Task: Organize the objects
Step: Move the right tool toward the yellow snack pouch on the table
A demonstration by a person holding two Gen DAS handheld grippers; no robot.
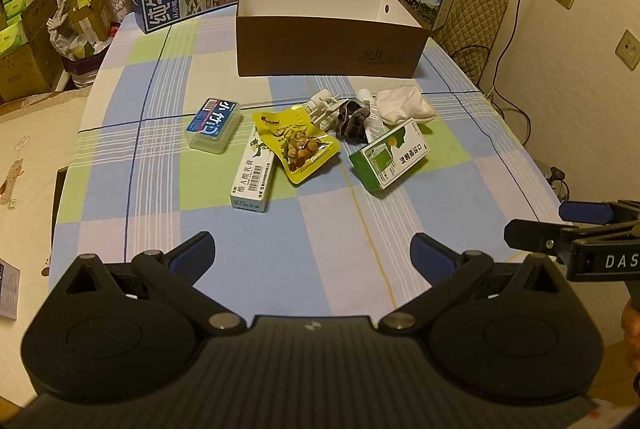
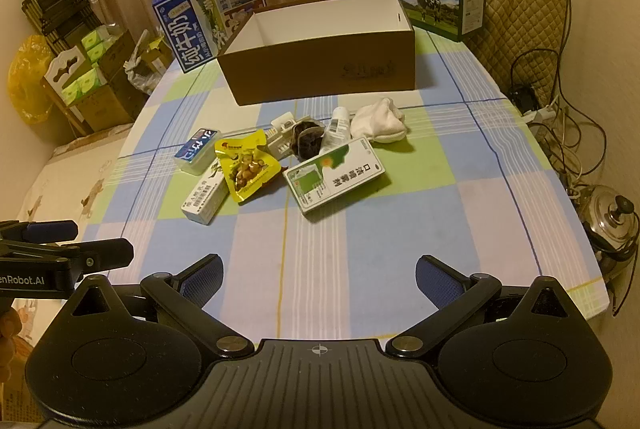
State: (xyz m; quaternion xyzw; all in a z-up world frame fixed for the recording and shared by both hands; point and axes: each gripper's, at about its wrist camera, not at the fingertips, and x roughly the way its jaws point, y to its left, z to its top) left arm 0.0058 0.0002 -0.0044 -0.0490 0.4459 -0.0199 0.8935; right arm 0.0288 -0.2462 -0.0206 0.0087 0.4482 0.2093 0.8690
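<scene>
Brown cardboard box sits open beyond the clutter on my checked desk; my left claw and right claw both gape wide, grasping nothing.

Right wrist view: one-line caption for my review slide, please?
Open right gripper above checked tablecloth, facing small items scattered before an empty brown box.

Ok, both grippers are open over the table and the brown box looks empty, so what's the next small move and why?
Probably ease the right gripper forward toward the green and white box: it lies nearest, its sides clear of the pile, and the brown box is open.
</scene>
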